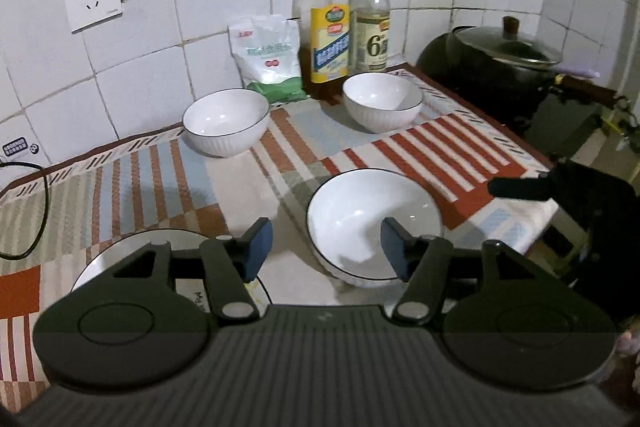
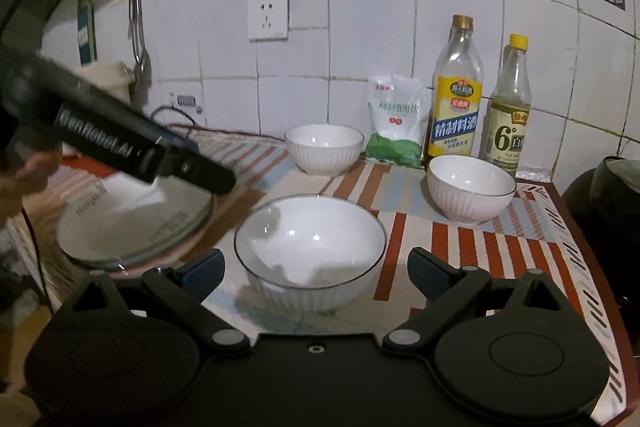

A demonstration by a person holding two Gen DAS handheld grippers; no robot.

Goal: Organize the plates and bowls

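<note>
The left hand-held gripper (image 1: 324, 247) stood spread with nothing between its blue pads, and the right hand-held gripper (image 2: 316, 273) stood spread wider, likewise empty. Both hung above the near bowl (image 1: 374, 223), which served as the landmark here: it sat upright on the striped cloth (image 1: 160, 179) covering the table, close in front of the two tools.

The main risk lay in the next grasp. The near bowl was glossy white with a thin dark rim and a ribbed outer wall, so a pinch on the rim alone could slip or tip it, most likely if one pad landed inside and the other met the rib at a slant. The two tools were also close together over this bowl and could knock each other. The cloth could bunch if a bowl were dragged rather than lifted.

Left of the near bowl lay a stack of plates (image 2: 132, 223), white with a clear-looking rim; how many there were I could not tell, as the left tool hid part of it. Behind the near bowl and to the left stood a single bowl (image 1: 226, 121); behind and to the right stood what looked like two nested bowls (image 1: 382, 101). Bottles (image 1: 330, 27) stood just behind that pair, near enough to be toppled by a careless reach.
</note>
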